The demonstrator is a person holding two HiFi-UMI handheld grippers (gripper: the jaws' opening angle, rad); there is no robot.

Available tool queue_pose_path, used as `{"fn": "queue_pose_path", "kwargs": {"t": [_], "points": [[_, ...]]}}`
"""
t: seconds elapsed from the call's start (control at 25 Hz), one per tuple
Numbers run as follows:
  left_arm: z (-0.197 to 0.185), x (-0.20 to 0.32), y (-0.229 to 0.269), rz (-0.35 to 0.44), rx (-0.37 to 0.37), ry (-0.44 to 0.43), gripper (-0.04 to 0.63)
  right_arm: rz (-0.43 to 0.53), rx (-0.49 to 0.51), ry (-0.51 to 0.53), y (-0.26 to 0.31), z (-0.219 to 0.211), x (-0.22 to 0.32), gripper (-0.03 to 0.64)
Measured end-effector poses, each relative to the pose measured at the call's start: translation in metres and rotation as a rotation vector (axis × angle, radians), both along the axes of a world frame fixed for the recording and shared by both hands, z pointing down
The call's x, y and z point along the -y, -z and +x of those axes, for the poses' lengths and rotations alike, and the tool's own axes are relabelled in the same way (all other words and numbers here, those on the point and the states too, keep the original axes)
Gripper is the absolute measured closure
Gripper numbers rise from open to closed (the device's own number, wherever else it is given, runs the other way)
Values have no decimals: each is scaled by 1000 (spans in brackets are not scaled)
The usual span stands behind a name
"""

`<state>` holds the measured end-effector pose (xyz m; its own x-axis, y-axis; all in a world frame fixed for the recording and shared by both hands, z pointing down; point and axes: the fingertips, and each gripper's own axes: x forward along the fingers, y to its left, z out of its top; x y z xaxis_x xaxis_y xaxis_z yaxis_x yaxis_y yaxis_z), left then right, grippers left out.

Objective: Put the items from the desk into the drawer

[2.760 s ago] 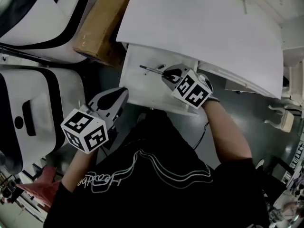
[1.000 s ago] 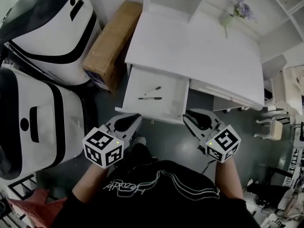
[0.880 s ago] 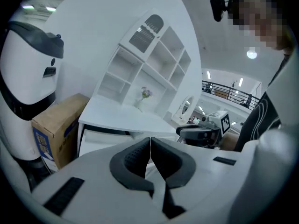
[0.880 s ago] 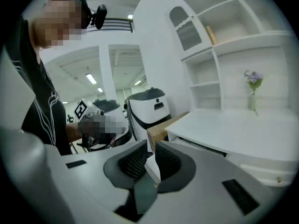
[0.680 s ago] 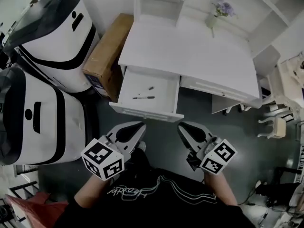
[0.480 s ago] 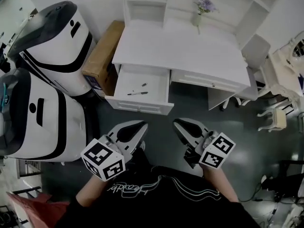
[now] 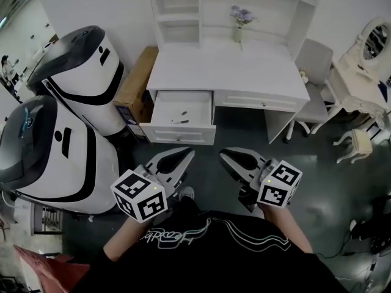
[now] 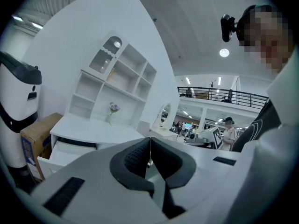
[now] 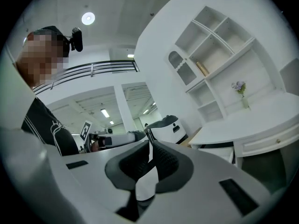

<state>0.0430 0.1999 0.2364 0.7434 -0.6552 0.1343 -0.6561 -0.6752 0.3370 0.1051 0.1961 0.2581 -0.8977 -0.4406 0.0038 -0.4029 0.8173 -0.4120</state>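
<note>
The white desk (image 7: 229,72) stands well ahead of me, its left drawer (image 7: 177,133) pulled open. Inside the drawer lie a black pen (image 7: 179,121) and a smaller dark item (image 7: 182,112). The desk top is bare except for a vase of purple flowers (image 7: 239,20) at the back. My left gripper (image 7: 185,155) and right gripper (image 7: 225,157) hang side by side over the dark floor, short of the drawer. In the left gripper view my left gripper (image 8: 150,148) is shut on nothing. The right gripper (image 9: 149,154) is likewise shut and holds nothing.
Two big white-and-black machines (image 7: 73,72) (image 7: 49,157) stand at the left, with a cardboard box (image 7: 135,84) between them and the desk. A grey chair (image 7: 313,87) sits at the desk's right end. A vanity table (image 7: 366,54) and stool (image 7: 357,145) lie further right.
My right gripper has come out of the drawer, leaving the pens inside. I have backed away from the desk, and both grippers are now held shut close to my body.
</note>
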Motion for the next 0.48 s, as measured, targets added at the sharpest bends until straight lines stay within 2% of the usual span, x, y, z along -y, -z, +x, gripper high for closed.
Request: {"fn": "queue_pose_path", "kwargs": {"t": [0.48], "points": [[14,-43,28,93,1,-24,574,136,-61,-26,31,13,-42,563]]}}
